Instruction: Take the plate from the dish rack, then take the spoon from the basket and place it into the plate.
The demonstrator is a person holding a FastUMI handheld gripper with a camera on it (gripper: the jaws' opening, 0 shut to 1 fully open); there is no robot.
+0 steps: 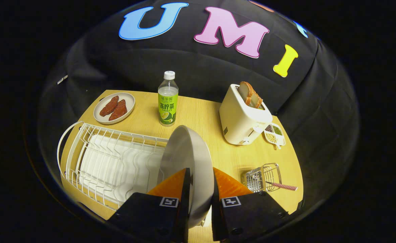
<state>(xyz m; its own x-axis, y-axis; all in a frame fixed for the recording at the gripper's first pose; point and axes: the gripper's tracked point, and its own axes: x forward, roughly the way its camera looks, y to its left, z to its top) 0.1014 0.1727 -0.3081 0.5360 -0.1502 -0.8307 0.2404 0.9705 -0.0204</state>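
A grey plate (188, 155) stands on edge between my two fingers, and my gripper (201, 180) is shut on its rim. The plate is held up at the right end of the white wire dish rack (110, 158), apparently lifted just clear of the slots. To the right of my fingers lies a small wire basket (262, 178) tipped on its side on the wooden table. A spoon (282, 186) with a red checked handle pokes out of the basket toward the table's right edge.
A green-labelled bottle (168, 98) stands beyond the plate. A dish with brown food pieces (114, 108) lies at the far left. A cream toaster (243, 116) with bread and a small divided tray (275, 133) sit at the far right.
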